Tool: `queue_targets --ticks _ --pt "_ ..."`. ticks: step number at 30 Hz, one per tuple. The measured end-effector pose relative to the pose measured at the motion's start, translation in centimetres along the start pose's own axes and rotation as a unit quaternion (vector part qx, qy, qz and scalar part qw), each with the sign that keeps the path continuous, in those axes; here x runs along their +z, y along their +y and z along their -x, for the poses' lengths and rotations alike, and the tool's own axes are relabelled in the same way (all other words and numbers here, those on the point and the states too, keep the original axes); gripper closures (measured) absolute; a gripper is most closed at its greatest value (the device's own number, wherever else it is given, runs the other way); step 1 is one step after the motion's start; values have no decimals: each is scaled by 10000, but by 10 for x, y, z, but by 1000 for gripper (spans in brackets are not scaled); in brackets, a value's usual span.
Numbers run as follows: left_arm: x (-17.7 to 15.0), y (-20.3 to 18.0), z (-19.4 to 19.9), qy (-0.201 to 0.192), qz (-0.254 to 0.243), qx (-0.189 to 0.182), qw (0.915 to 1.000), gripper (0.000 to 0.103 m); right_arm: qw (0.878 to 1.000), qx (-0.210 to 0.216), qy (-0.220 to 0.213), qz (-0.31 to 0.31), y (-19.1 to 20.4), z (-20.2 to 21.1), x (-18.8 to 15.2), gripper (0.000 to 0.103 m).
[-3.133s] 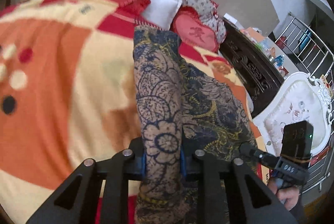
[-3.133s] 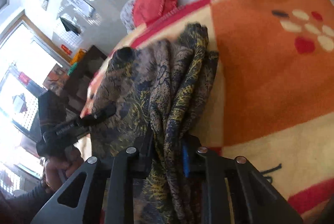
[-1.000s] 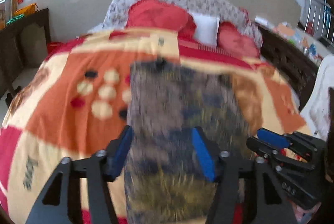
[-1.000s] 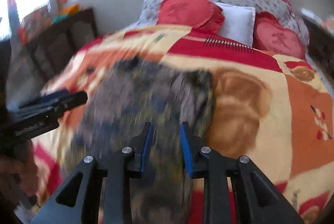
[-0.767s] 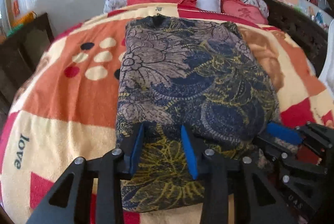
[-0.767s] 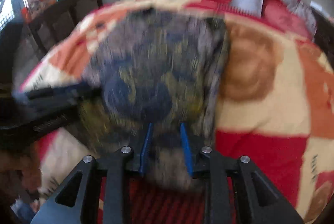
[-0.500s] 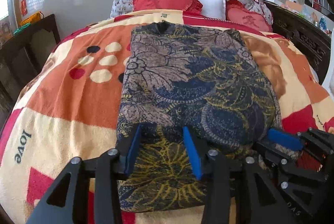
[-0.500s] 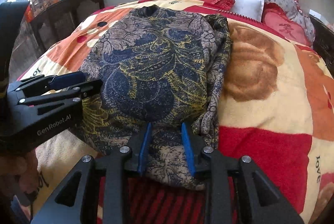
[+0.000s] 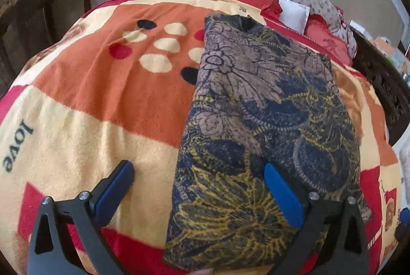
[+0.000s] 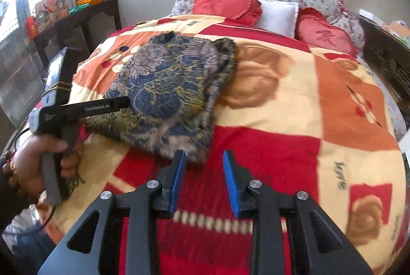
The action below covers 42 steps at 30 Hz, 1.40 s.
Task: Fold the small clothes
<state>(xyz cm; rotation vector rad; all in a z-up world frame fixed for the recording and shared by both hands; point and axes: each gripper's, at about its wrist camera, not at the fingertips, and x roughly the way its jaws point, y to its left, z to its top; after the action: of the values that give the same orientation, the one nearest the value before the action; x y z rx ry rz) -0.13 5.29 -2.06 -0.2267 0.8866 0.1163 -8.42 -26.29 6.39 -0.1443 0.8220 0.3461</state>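
The patterned garment (image 9: 258, 121) is laid flat on the blanket (image 9: 102, 105) of the bed as a folded oblong, its collar toward the pillows (image 10: 276, 12); the fold so far is judged largely done. The left gripper (image 9: 197, 180) is seen spread wide, its jaws having just been opening, the near left edge of the cloth lying between them unpinched; the right gripper (image 10: 202, 170) is held parted and empty just beside the garment's near corner. A further halving is probably left.
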Motion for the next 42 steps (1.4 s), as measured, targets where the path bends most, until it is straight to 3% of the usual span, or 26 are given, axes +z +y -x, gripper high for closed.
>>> queue_targets --ticks 7,17,39,42 --pt "0 -33 60 -208 -382 545 9976 0 9996 -240 -52 -143 -17 20 -3 69" --pt "4 -63 119 -92 -562 196 9982 0 9987 -469 -217 -28 -28 39 7 69" --pt "-9 -84 117 194 -967 193 9949 0 9985 -338 -415 -99 -29 45 12 69" --pt "-10 -84 113 296 -938 136 9951 0 9995 -202 -222 -128 -28 38 13 69"
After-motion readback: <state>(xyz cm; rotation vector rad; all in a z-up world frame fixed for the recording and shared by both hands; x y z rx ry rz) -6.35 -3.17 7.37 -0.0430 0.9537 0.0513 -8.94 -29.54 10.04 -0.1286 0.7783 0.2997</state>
